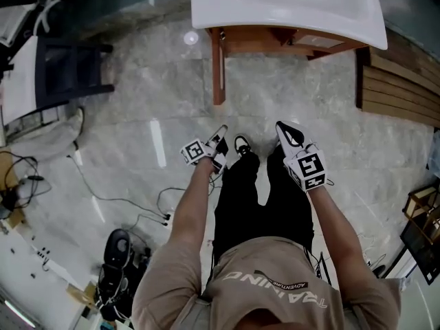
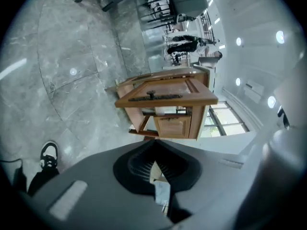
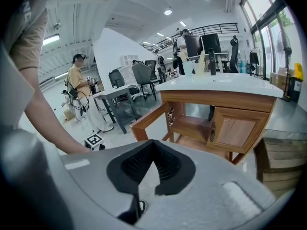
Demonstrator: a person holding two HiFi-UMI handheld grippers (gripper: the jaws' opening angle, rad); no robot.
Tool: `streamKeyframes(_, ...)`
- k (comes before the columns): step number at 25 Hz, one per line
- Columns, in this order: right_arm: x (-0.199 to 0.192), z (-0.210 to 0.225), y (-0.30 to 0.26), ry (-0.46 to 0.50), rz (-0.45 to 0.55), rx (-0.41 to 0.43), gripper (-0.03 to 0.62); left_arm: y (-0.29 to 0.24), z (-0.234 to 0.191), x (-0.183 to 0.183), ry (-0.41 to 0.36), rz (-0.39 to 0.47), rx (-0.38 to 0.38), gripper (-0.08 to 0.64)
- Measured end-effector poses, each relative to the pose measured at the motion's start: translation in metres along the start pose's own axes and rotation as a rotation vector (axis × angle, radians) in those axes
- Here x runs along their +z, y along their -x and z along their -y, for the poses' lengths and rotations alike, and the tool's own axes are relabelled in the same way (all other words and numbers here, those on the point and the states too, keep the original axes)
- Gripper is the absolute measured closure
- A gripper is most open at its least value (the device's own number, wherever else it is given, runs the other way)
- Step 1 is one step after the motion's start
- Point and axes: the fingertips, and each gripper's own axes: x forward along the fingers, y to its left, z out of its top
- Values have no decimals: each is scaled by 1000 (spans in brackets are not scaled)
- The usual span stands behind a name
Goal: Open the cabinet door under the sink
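Note:
A white sink (image 1: pixel 227 9) tops a wooden cabinet (image 1: pixel 302 41) at the far side of the marble floor. Its left door (image 1: pixel 218 67) stands open, swung out toward me; in the right gripper view this open door (image 3: pixel 148 121) shows a shelf inside, and the right door (image 3: pixel 238 131) is closed. My left gripper (image 1: pixel 221 130) and right gripper (image 1: pixel 280 125) hover above my legs, well short of the cabinet, touching nothing. In the left gripper view the left gripper (image 2: pixel 153 142) has its jaws together and empty, the cabinet (image 2: pixel 165 96) appearing tilted ahead. The right gripper (image 3: pixel 152 142) also looks shut and empty.
Stacked wooden planks (image 1: pixel 402 88) lie right of the cabinet. A dark chair and desk (image 1: pixel 65 71) stand at the left, with cables (image 1: pixel 124 201) trailing over the floor. A person (image 3: pixel 76 87) stands by office desks in the background. My shoe (image 1: pixel 242 145) is between the grippers.

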Motion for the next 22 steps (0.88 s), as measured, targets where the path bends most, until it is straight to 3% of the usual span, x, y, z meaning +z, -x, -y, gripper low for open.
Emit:
streamKeyframes(2,-1,6,11,2,-2,-5,591,-3,13,-26,-46,-60,5,546)
streamKeyframes(6,-4,19,35,3,-13,-25,591,-7,18,-68,-261,-232,198,546)
streamKeyframes(10,9,31,64,3,14,-63,591,-38,74,-97,-481,-341,204,546)
streamKeyframes(13,22,42,83,16,51,-93,591,-64,126,-97,-687,-351,219,546)
streamKeyframes(22,46,54,147,-24,117,-121,591,-86,294,-104,-1188,-268,260,545)
